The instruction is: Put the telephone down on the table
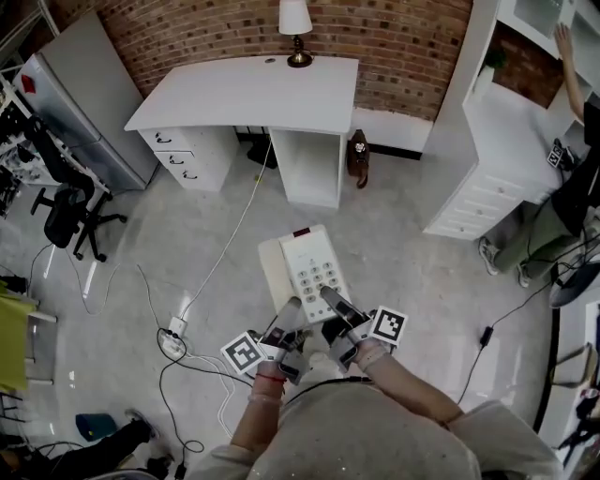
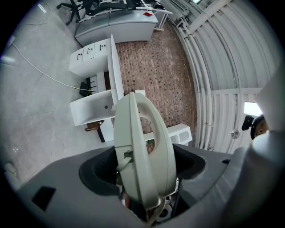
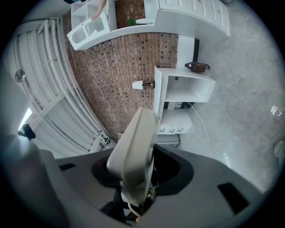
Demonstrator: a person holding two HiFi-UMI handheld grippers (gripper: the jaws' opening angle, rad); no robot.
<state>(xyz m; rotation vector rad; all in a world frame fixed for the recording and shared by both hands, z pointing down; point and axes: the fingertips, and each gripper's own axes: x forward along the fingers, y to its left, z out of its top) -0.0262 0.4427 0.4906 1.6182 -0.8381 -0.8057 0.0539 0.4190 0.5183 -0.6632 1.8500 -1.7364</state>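
A cream telephone with a keypad and its handset on the left side is held in the air above the floor, well short of the white table. My left gripper is shut on its near left edge and my right gripper on its near right edge. The left gripper view shows the telephone edge-on, handset side up, clamped in the left gripper. The right gripper view shows the telephone clamped in the right gripper, with the table far ahead.
A lamp stands at the table's back edge and a brown bag leans by its leg. Cables and a power strip lie on the floor at left. An office chair, a white shelf unit and a person flank the room.
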